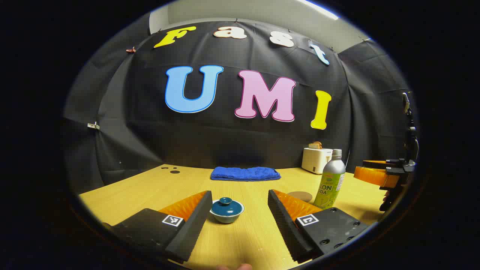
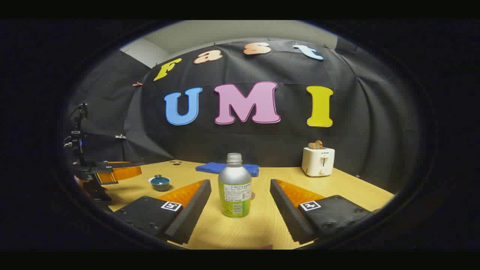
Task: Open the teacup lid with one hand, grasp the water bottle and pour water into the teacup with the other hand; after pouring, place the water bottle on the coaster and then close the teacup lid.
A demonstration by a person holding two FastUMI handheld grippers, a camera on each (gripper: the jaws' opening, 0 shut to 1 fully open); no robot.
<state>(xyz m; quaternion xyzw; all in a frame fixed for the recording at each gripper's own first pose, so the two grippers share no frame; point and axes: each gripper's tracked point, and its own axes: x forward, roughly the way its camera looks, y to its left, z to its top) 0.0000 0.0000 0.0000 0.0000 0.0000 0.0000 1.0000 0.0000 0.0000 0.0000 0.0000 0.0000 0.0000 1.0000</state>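
The left gripper (image 1: 237,204) is hovering with fingers spread wide before the small glazed teal teacup (image 1: 227,211), its knobbed lid (image 1: 225,204) sitting on. The right gripper (image 2: 240,195) is gaping around, not touching, the upright silver metal water bottle (image 2: 234,186) on the wood-grain table (image 2: 348,187). A round tan coaster (image 1: 300,195), folded blue towel (image 1: 245,173) and cream toaster (image 2: 318,161) are lying beyond.

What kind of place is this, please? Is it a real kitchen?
Probably not a kitchen but a staged recording booth: black cloth walls surround a wooden table set with props, a toaster, a folded blue towel and a lidded teacup.
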